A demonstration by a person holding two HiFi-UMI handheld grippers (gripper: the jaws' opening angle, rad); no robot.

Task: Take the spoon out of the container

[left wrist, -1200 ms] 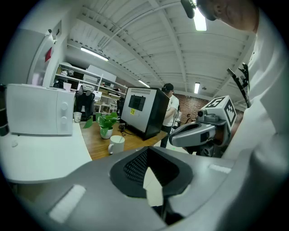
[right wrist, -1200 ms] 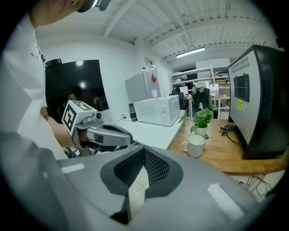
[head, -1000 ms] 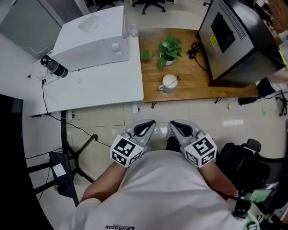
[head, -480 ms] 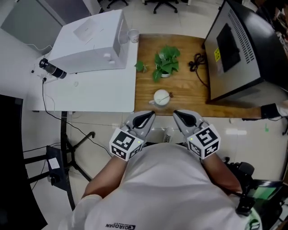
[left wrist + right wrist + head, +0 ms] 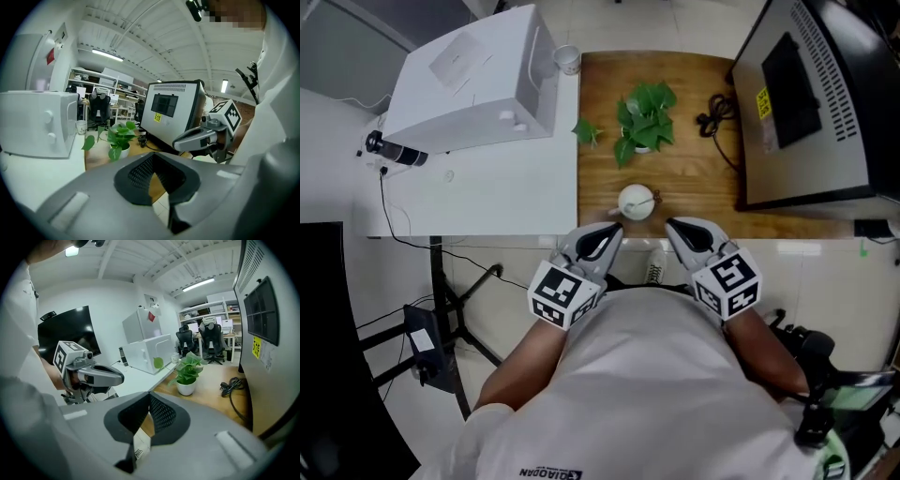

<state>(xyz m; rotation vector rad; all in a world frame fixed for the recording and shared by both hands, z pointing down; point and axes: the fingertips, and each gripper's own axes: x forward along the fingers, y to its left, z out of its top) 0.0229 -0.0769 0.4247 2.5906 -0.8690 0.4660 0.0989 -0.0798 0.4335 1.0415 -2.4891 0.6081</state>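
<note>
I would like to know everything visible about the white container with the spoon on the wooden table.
The container is a small round white cup, ceramic by its look, upright near the front edge of the wooden table. A small handle seems to stick out on its left. The spoon rests inside, its handle leaning over the rim to the right. The potted plant stands behind it, apart.

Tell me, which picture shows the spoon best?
The head view. Looking down, it shows the spoon resting in the white cup near the wooden table's front edge. Neither gripper view shows the spoon or cup; their own jaws fill the foreground, and the plant shows beyond.
</note>
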